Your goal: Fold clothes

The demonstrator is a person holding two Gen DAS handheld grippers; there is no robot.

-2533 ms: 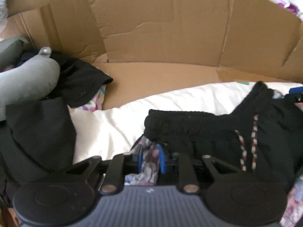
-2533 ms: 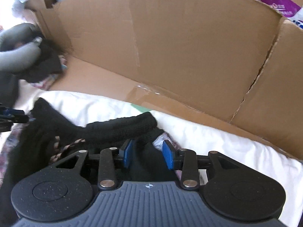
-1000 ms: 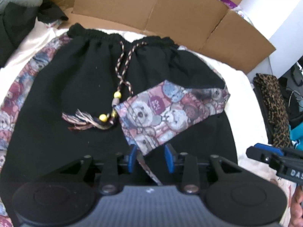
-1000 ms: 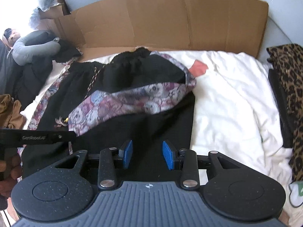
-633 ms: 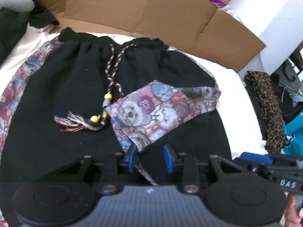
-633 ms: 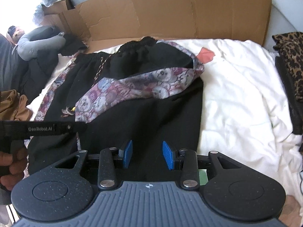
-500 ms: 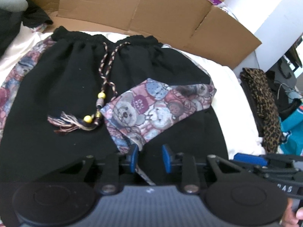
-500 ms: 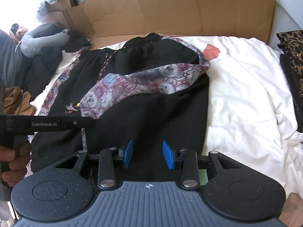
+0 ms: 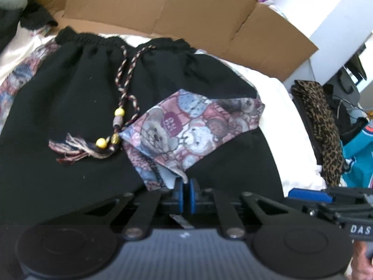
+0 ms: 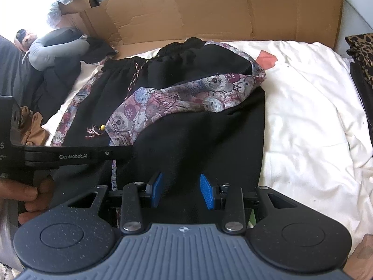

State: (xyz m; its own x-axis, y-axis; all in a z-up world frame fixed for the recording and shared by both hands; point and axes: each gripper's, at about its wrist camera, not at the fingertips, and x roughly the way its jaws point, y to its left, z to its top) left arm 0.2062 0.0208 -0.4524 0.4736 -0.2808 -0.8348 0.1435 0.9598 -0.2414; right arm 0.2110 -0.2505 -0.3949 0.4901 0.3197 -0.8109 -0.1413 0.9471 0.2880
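— So what has just changed on the bed [image 10: 310,107]?

— Half a second ago the left gripper's [image 9: 185,196] blue pads stood apart over the black trousers [image 10: 191,135]. Now they are clenched together on the near corner of the bear-print flap [image 9: 186,126], the patterned side strip lying turned over onto the black cloth.

— And the right gripper [image 10: 180,191]?

— Its fingers remain spread, holding nothing, low over the trousers' lower stretch near the bed's front edge.

— Where do the trousers lie?

— Flat on the white sheet, waistband [image 9: 93,39] toward the cardboard [image 10: 221,9] at the bed's far edge, the braided drawstring [image 9: 123,86] with yellow beads trailing down the middle.

— What does the pinch mean for the folding?

— Likely the flap is about to be drawn somewhere, either back out to the bed's right side to flatten the garment or further across as a fold. The pictures do not settle which.

— Anything hidden?

— The leg ends fall below both gripper bodies, so their state cannot be told. How much cloth sits between the left pads is hard to make out, as the left view is blurred.
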